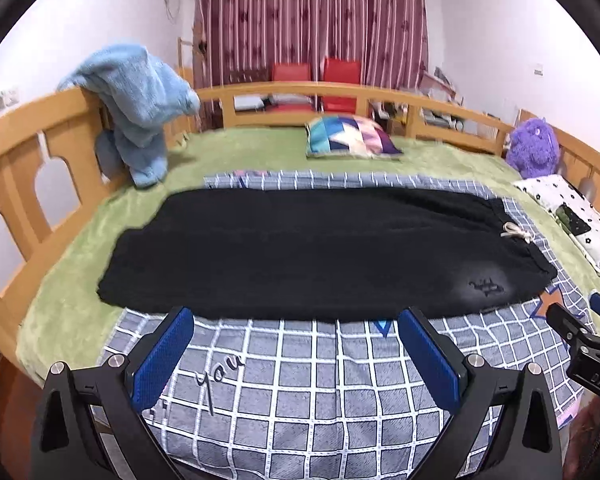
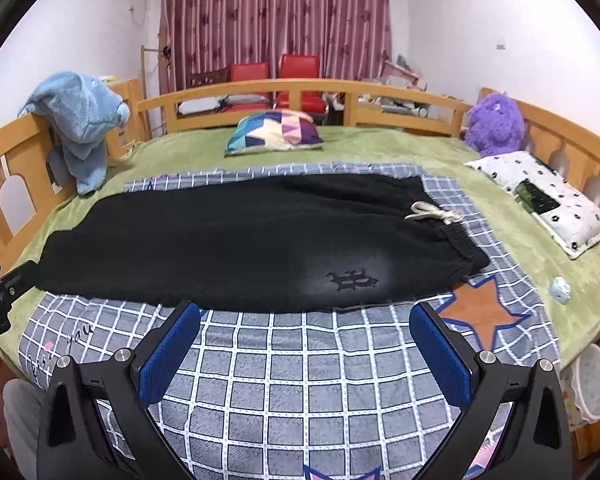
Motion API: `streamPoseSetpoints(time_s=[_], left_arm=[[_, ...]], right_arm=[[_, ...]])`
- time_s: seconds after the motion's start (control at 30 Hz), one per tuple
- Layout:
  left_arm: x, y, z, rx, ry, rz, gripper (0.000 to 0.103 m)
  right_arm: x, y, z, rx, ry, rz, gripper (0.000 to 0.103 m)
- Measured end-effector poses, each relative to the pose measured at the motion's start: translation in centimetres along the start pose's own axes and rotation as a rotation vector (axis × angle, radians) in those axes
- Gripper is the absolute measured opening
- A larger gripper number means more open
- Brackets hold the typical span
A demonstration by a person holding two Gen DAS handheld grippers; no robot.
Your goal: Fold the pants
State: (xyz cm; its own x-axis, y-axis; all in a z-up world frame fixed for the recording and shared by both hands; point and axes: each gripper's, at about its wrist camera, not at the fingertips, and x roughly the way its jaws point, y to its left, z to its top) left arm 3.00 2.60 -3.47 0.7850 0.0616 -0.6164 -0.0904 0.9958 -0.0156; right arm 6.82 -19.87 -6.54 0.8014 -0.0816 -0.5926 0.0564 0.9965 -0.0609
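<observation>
Black pants point(image 1: 300, 248) point(image 2: 240, 240) lie flat across a grey checked blanket point(image 1: 300, 380) point(image 2: 300, 380), one leg folded over the other, waistband and white drawstring point(image 2: 434, 213) to the right, cuffs to the left. An embroidered logo point(image 2: 352, 280) shows near the front hem. My left gripper point(image 1: 296, 320) hovers open just in front of the pants' near edge, nothing between its blue pads. My right gripper point(image 2: 306, 314) is open too, in front of the logo area. Each gripper shows at the edge of the other's view.
A green bedspread point(image 2: 380, 148) covers the bed inside a wooden rail point(image 1: 300, 90). A patchwork cushion point(image 1: 352, 136), a blue plush point(image 1: 140, 108) hung on the left rail, a purple plush point(image 2: 494, 124) and a white spotted pillow point(image 2: 540, 204) lie around. A small round object point(image 2: 560, 289) sits at right.
</observation>
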Motion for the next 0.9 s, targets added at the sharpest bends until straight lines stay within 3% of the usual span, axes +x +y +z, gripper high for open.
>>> streamPoseSetpoints(time_s=[0.13, 0.23, 0.33, 0.47, 0.7, 0.9], left_arm=[[2.7, 1.3, -0.3, -0.024, 0.041, -0.011, 0.102], [5.5, 2.3, -0.7, -0.026, 0.097, -0.014, 0.102], [8.4, 3.9, -1.5, -0.045, 0.163, -0.004, 0.102], [11.5, 7.0, -2.8, -0.116, 0.208, 0.025, 0.101], [16.3, 11.1, -4.1, -0.266, 0.287, -0.051, 0.101], [19.1, 13.4, -4.2, -0.386, 0.282, -0.119, 0.101]], right_arm=[[3.0, -0.3, -0.2, 0.01, 0.047, 0.023, 0.096], [5.6, -1.2, -0.6, 0.031, 0.09, 0.04, 0.081], [9.1, -2.8, -1.3, 0.075, 0.146, 0.054, 0.08], [13.2, -5.0, -2.5, 0.124, 0.228, 0.037, 0.071], [17.0, -9.9, -3.9, 0.28, 0.233, 0.035, 0.071], [18.6, -13.0, -3.5, 0.389, 0.224, 0.048, 0.071]])
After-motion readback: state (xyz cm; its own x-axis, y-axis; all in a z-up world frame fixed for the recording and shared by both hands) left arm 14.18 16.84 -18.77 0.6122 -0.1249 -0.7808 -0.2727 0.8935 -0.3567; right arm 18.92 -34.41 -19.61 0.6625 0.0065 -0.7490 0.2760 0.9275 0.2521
